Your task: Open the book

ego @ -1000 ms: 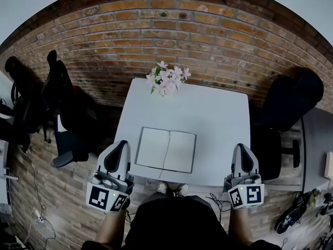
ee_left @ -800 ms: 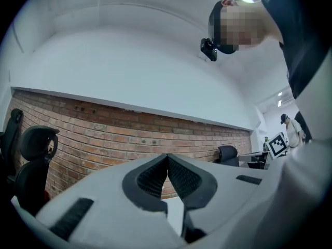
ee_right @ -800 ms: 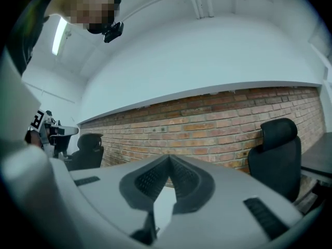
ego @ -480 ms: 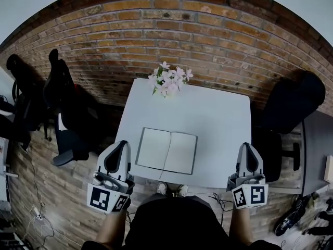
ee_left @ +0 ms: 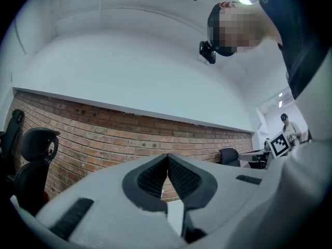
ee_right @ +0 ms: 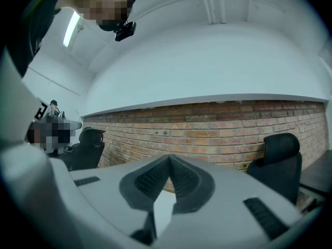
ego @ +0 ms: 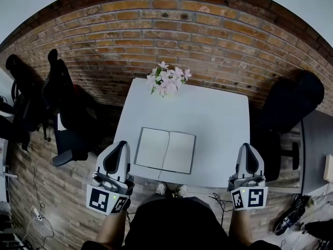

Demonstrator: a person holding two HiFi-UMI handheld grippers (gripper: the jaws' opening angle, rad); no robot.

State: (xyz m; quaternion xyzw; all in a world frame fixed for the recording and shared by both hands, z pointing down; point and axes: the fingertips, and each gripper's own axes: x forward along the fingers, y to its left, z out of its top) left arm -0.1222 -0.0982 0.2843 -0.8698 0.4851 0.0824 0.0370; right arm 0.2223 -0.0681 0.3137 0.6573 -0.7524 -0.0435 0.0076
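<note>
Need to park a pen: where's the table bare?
Bare: the wide band between the open book and the flowers, and the strip from the book to the right edge of the table. Tight: the front edge by the book, the flowers' corner.

White table (ego: 221, 113) right in front of me. Book (ego: 165, 150) lies flat on it, open, blank pages up, near the front edge & a bit left of ctr. Pink flowers (ego: 167, 78) sit at the far edge, well apart from the book.
</note>
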